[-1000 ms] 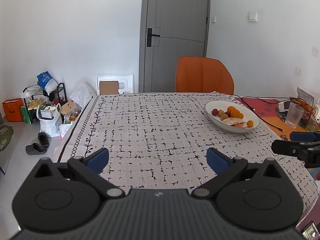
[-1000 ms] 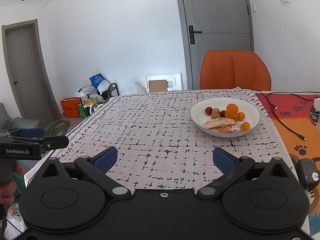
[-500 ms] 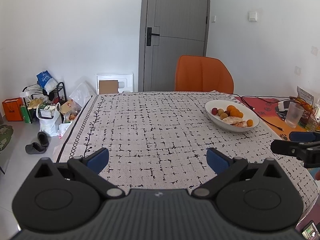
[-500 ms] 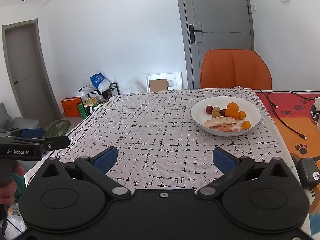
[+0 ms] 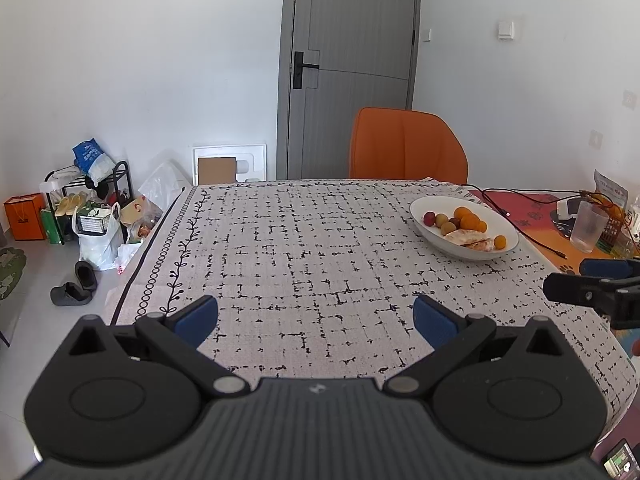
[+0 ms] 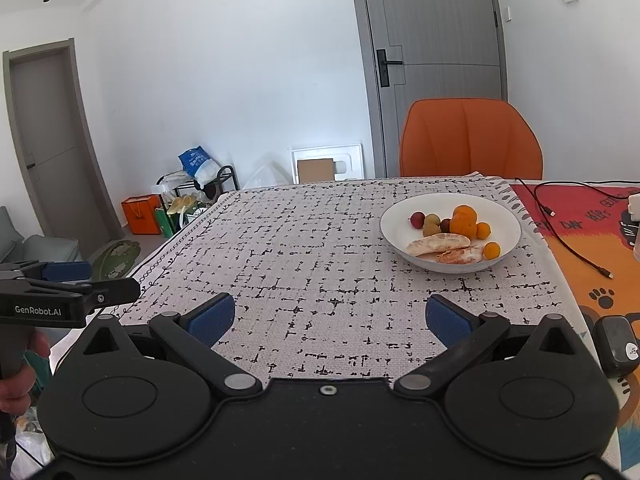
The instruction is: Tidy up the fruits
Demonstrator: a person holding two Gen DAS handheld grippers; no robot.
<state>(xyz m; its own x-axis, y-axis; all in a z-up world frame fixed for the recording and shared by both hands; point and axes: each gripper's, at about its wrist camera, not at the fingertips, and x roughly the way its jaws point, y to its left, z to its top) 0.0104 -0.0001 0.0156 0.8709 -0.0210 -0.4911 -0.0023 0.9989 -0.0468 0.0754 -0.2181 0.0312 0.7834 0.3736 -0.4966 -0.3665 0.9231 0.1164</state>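
The right tool [image 6: 330, 316], spread wide and empty, hovers over the tablecloth [image 6: 320, 248] near the fruit bowl [image 6: 504, 216].

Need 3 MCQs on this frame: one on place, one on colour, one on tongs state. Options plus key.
1. Where is the white bowl of fruit?
A. on the patterned tablecloth, toward its right side
B. on the orange chair
C. on the floor by the shoes

2. What colour is the chair behind the table?
A. grey
B. orange
C. blue

3. What state are the right tongs in?
A. shut on a fruit
B. shut and empty
C. open and empty

Key: 1 A, the bowl sits on the cloth near the red mat. 2 B, the chair's back is plainly orange. 3 C, the blue pads stand wide apart with only cloth between them.
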